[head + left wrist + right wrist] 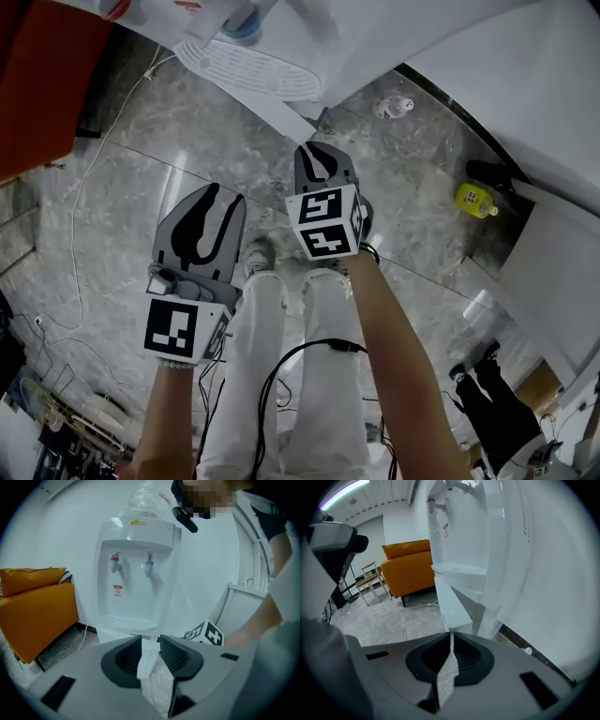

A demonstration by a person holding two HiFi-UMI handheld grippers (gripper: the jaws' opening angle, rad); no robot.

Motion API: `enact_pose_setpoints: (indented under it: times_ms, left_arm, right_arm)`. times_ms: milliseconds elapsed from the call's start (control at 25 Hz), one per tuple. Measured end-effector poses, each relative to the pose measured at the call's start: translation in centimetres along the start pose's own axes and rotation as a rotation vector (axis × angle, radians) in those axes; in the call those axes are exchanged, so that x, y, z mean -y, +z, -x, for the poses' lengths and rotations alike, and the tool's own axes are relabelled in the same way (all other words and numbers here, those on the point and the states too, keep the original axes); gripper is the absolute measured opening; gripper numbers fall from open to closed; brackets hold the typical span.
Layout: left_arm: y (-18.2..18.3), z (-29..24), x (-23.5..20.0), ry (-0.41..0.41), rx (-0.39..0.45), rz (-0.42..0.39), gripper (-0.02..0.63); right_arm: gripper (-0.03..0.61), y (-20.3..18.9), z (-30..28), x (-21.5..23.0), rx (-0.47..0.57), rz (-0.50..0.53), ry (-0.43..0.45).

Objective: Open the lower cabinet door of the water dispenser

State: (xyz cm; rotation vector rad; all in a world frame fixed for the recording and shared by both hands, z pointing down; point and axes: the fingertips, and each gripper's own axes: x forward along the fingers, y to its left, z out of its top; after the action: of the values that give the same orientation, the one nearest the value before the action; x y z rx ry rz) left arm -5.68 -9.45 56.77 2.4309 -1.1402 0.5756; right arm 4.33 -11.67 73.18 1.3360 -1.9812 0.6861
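The white water dispenser point(136, 573) stands against the wall with its drip tray point(248, 67) jutting forward. Below the tray, the lower cabinet door point(452, 604) stands ajar, with a dark gap behind its free edge. My right gripper point(451, 634) is at that edge, its jaws pinched onto the door's thin lower corner. In the head view the right gripper point(314, 148) sits right at the door point(281, 112). My left gripper point(220, 192) hangs back to the left, apart from the dispenser. Nothing is between the partly open jaws of the left gripper point(151, 641).
An orange sofa point(33, 606) stands left of the dispenser, and a white cable point(84, 187) trails over the marble floor. A yellow bottle point(475, 200) lies on the floor at the right by a white cabinet point(553, 262). A person point(276, 573) stands at the right.
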Motion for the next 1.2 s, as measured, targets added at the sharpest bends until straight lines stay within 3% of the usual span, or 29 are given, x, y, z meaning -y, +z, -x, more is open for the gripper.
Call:
enact_pose_setpoints:
  times_ms: [40, 560, 1040, 1200]
  left_arm:
    - [0.0, -0.1, 0.0, -0.002, -0.005, 0.004, 0.129]
    - [-3.7, -5.8, 3.2, -0.031, -0.117, 0.084, 0.206]
    - [-7.1, -11.3, 2.3, 0.175, -0.157, 0.332, 0.286]
    - [-8.0, -13.1, 2.4, 0.222, -0.183, 0.369, 0.299]
  right_arm:
    - [0.003, 0.0, 0.3, 0.0, 0.004, 0.006, -0.003]
    - [0.003, 1.6, 8.9, 3.0, 0.125, -0.096, 0.004]
    - [0.003, 1.1, 15.6, 5.8, 0.168, -0.105, 0.043]
    - [0.003, 1.2, 16.5, 6.6, 0.175, -0.118, 0.048]
